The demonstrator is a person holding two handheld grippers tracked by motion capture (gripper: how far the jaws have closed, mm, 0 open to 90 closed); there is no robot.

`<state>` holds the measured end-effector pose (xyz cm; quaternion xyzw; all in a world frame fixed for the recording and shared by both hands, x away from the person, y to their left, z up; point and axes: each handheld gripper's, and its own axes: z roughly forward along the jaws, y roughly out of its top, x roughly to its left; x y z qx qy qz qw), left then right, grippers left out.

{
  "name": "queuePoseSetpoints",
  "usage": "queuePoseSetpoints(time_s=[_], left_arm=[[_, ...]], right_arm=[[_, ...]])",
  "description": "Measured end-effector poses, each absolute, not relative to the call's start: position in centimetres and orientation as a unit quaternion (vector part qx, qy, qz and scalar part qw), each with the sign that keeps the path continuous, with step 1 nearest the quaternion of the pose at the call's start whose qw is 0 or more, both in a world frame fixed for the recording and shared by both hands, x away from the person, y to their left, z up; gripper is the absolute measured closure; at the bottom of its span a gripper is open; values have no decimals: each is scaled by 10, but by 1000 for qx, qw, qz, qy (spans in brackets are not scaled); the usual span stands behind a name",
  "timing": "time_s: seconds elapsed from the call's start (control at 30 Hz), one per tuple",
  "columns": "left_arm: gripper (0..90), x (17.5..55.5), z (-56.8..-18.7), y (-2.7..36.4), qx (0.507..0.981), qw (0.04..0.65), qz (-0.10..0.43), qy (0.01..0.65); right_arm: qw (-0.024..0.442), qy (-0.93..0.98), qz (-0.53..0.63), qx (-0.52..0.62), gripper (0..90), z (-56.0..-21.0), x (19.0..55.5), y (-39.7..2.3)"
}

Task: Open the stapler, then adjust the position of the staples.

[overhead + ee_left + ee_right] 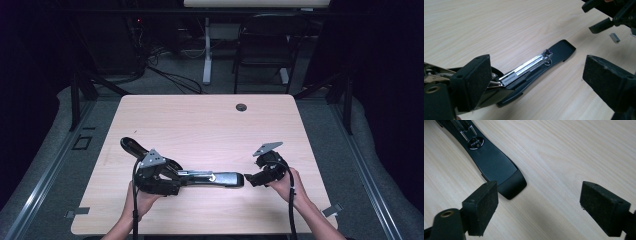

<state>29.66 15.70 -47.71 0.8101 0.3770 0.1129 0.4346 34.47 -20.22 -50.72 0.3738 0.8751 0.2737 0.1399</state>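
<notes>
Both jaws spread; opened stapler (210, 178) lies between grippers.

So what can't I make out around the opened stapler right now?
- Stapler hinge end: left gripper view, hidden behind the left hand-held gripper pad.
- Stapler's rear: right gripper view, cut off by the top edge.
- Small metal piece: left gripper view, too small to tell whether it is staples.
- Magazine contents: high view, too small.

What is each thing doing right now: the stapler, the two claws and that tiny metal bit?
Stapler: swung open, lying flat on the table, staple track exposed, not gripped.
Left claw: open, jaws on either side of the stapler's hinge end.
Right claw: open, holding nothing, just off the stapler's tip.
Staple strip: loose on the table.
</notes>
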Motion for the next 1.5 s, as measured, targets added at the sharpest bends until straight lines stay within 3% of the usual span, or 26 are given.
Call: queuePoseSetpoints(time_s=[0.27,0.77,0.97,1.03,1.3,1.33,1.5], left_arm=[[14,294,-482,162,825,423,87,364],[5,292,-492,174,836,409,63,360],[3,292,-493,177,837,408,60,360],[4,292,-493,176,839,406,58,358],[3,293,-494,175,842,402,54,356],[3,293,-494,175,840,403,52,358],[3,295,-495,177,841,402,52,359]], right_arm=[[113,867,260,411,35,-509,350,-220],[103,847,237,464,84,-504,343,-251],[75,843,212,489,86,-511,332,-273],[66,847,199,488,138,-513,327,-278],[33,872,149,466,184,-524,315,-289],[27,877,140,458,244,-525,316,-292],[5,872,147,467,311,-532,314,-291]])
